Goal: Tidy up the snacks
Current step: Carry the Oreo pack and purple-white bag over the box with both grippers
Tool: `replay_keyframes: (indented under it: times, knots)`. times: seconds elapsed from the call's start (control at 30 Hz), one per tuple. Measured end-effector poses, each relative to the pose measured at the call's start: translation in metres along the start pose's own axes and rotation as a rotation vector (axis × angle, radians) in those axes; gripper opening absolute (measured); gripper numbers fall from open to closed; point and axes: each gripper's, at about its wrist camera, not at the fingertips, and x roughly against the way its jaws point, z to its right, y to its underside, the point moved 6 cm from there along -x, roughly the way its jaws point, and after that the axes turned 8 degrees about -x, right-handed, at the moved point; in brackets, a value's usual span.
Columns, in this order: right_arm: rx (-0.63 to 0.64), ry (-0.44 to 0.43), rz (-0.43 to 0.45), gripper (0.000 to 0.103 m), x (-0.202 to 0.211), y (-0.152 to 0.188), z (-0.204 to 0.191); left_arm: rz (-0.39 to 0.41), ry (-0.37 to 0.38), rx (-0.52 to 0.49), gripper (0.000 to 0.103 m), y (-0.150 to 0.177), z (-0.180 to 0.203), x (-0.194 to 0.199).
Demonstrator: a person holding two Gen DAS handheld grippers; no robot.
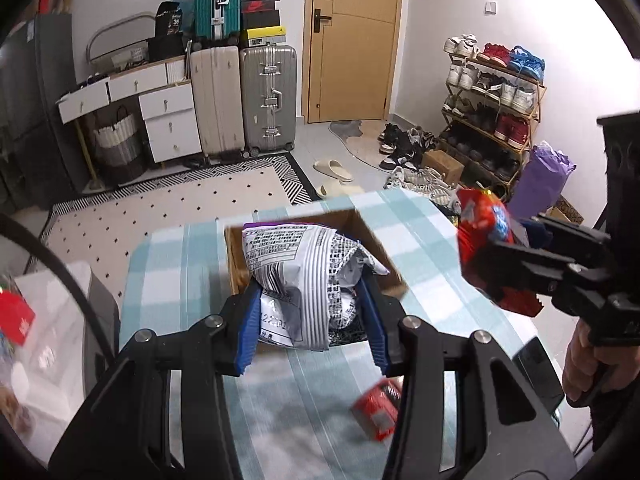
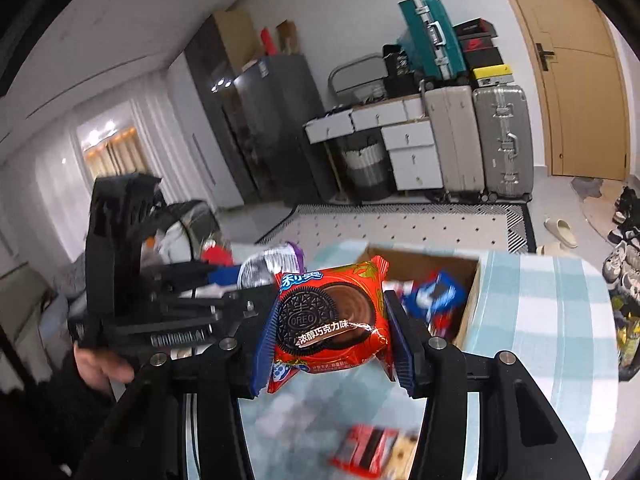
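two fisheye views, each from a camera mounted on a hand-held gripper, looking forward and down along its fingers.
the left view sits close above the checked desk (image 1: 280, 400), facing the cardboard box (image 1: 236, 264), with the door (image 1: 352, 40) and shoe rack (image 1: 492, 120) beyond. the right view looks from further right, angled left toward the fridge (image 2: 272, 128). both share the desk, box (image 2: 468, 312), suitcases (image 1: 268, 96), and each shows the other gripper at its edge.
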Motion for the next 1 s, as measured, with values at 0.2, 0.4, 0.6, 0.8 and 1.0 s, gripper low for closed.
replay_keyframes:
  times: [0.2,0.4,0.6,0.8,1.0]
  knots:
    - [0.008,0.011,0.024,0.050,-0.011,-0.053,-0.004,-0.038,0.001,0.006,0.042,-0.046,-0.011,-0.032]
    - [-0.013,0.062,0.013,0.050,-0.046,-0.093,0.015,-0.111,-0.056,0.027,0.042,-0.067,-0.036,-0.095]
    - [-0.053,0.139,-0.092,0.050,-0.115,-0.088,0.062,-0.209,-0.027,0.138,0.042,-0.050,-0.060,-0.159]
    - [-0.097,0.177,-0.186,0.050,-0.163,-0.057,0.104,-0.230,0.039,0.187,0.042,-0.033,-0.067,-0.193]
    - [-0.093,0.180,-0.215,0.050,-0.184,-0.039,0.124,-0.267,0.107,0.222,0.043,-0.015,-0.073,-0.221]
